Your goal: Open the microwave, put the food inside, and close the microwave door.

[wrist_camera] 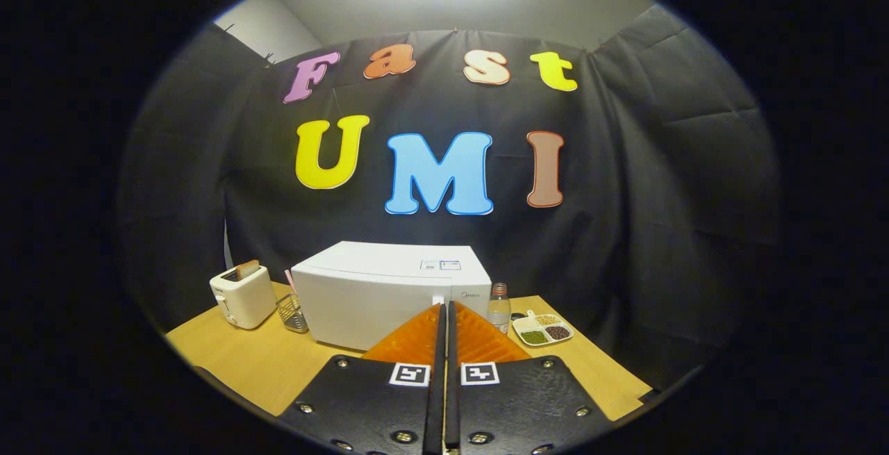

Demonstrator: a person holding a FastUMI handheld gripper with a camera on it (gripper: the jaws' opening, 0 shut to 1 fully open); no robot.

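Two fingers pressed together on nothing, the gripper [445, 312] faces the closed microwave [389, 293] mid-bench, plate of food [542, 328] near the right edge; opening the door comes first.

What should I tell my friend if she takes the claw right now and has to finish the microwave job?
Claw: fingers shut together, holding nothing, pointing at the microwave from a little way back.
Microwave: on the wooden table, door closed.
Food: a divided dish with three fillings sits to the right of the microwave, past a small bottle. A toaster and a wire basket stand to the left.
Done: nothing yet.
Left: open the door, put the food inside, close the door.
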